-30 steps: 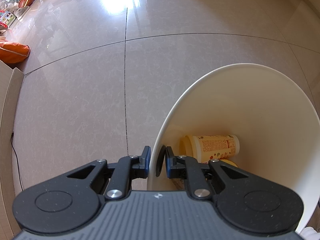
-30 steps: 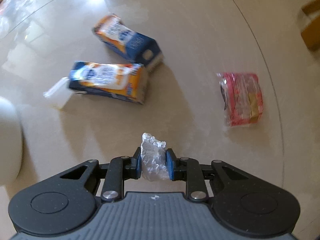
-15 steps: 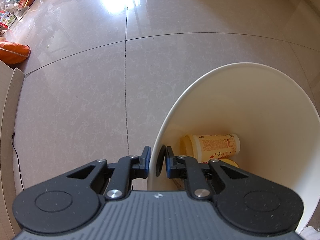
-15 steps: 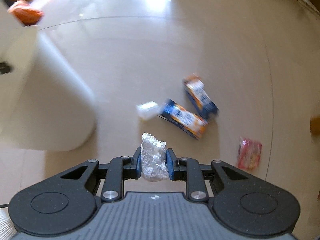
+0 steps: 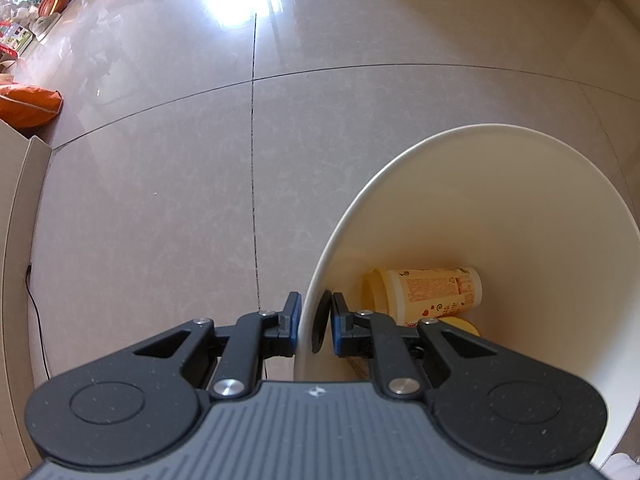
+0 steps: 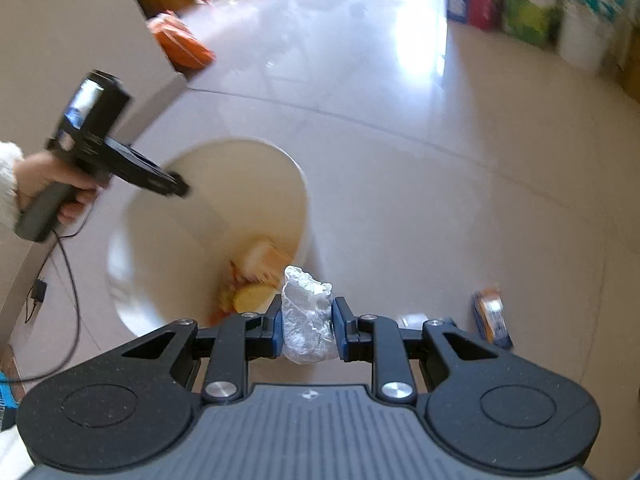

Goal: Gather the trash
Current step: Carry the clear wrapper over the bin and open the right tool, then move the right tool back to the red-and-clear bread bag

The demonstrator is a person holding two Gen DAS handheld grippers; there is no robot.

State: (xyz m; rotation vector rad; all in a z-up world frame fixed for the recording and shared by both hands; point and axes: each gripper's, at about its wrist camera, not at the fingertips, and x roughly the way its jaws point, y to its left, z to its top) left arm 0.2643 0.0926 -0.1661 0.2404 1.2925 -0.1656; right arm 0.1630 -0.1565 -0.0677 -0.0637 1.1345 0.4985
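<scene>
My left gripper (image 5: 314,324) is shut on the near rim of a white trash bin (image 5: 520,200), one finger outside and one inside the wall. A yellow printed cup (image 5: 432,288) lies on its side at the bin's bottom. My right gripper (image 6: 307,326) is shut on a crumpled white wrapper (image 6: 306,316), held just above the near right edge of the bin (image 6: 168,240). The bin's inside shows blurred yellow and orange trash (image 6: 256,276). The left gripper (image 6: 120,160) appears there in a person's hand, clamped on the far left rim.
A blue and orange carton (image 6: 492,316) and a small white piece (image 6: 412,320) lie on the tiled floor right of the bin. An orange bag (image 5: 28,100) sits by a beige wall corner at left. Coloured boxes (image 6: 524,4) line the far right.
The right gripper has swung left with the wrapper, from over the cartons on the floor to above the bin's opening. The left gripper stays clamped on the bin rim.
</scene>
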